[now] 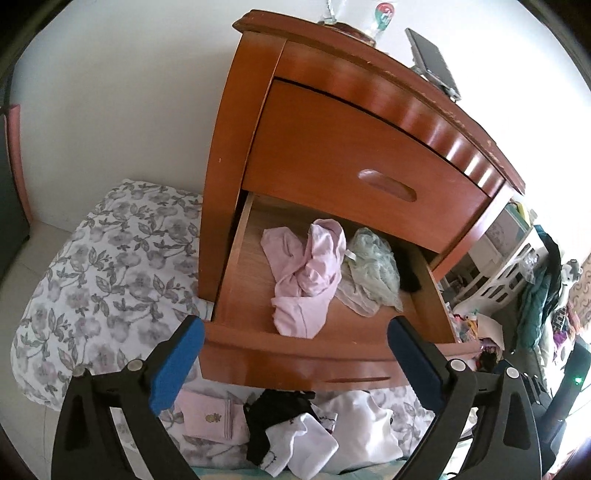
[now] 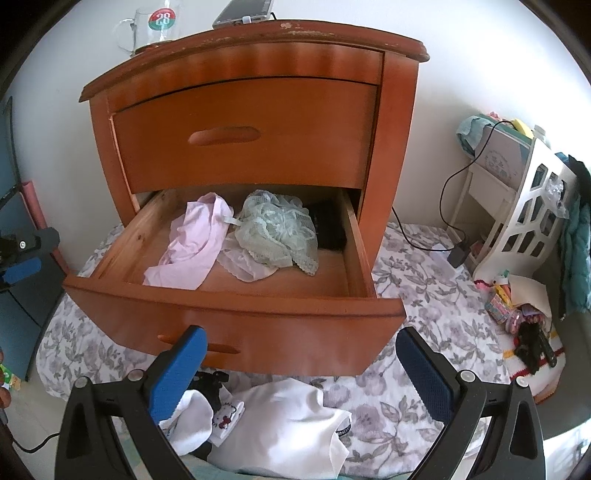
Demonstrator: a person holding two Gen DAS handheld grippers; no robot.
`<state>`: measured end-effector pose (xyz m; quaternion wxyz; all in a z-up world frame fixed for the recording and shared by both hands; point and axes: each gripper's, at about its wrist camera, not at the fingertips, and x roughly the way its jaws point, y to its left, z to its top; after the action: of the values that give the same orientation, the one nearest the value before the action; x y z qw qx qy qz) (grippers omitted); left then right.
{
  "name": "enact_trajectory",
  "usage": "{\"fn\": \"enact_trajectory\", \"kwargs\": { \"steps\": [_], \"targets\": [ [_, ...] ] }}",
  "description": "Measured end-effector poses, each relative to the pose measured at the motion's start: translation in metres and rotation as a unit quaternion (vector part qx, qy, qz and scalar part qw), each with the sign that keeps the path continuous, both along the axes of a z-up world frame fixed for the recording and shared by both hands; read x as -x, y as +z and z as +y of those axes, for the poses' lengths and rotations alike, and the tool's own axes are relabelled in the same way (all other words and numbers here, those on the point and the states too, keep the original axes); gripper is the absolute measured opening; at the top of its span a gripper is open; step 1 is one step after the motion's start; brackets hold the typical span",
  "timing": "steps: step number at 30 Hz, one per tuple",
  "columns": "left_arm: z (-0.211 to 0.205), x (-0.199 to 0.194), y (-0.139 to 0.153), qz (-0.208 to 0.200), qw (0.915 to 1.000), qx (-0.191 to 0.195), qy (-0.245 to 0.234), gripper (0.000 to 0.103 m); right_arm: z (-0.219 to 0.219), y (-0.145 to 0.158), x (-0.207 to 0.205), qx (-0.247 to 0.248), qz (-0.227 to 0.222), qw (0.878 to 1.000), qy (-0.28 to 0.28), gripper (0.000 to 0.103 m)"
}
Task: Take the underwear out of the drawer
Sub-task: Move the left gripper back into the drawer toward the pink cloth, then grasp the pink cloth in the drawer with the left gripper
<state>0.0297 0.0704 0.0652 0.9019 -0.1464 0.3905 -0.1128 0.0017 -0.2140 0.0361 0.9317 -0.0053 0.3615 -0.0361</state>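
floral bedspread (image 2: 424, 295) under wooden nightstand (image 2: 258, 122), white clothes (image 2: 291, 424) (heaped) in front

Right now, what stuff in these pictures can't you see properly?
- Dark garment at the back right of the open drawer: both views, shadowed under the closed top drawer, kind unclear.
- Sheer pale piece: mostly covered by the green lace underwear.
- Black item on the floral sheet: left wrist view, partly under the drawer front and white clothes.
- Glass mug: cut off by the top edge.

White walls (image 2: 461, 74) behind a wooden nightstand (image 2: 391, 147); white shelf (image 2: 517, 206) beside it
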Motion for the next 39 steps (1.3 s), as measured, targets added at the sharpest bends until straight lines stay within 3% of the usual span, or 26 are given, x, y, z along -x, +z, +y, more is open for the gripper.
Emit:
{"fn": "enact_trajectory", "kwargs": {
  "steps": [19, 26, 39],
  "targets": [
    [-0.021, -0.053, -0.013, -0.014, 0.9983, -0.024, -0.052, 0.103, -0.007, -0.016, -0.048, -0.008, 0.000, 1.000, 0.004, 0.103],
    [-0.035, -0.075, -0.022, 0.012, 0.9950, -0.058, -0.081, 0.103, -0.011, -0.021, -0.060, -0.009, 0.000, 1.000, 0.002, 0.103],
    [-0.045, -0.123, -0.039, 0.104, 0.9857, -0.087, -0.101, 0.102, -0.016, -0.032, -0.078, -0.011, 0.006, 1.000, 0.001, 0.103]
  ]
}}
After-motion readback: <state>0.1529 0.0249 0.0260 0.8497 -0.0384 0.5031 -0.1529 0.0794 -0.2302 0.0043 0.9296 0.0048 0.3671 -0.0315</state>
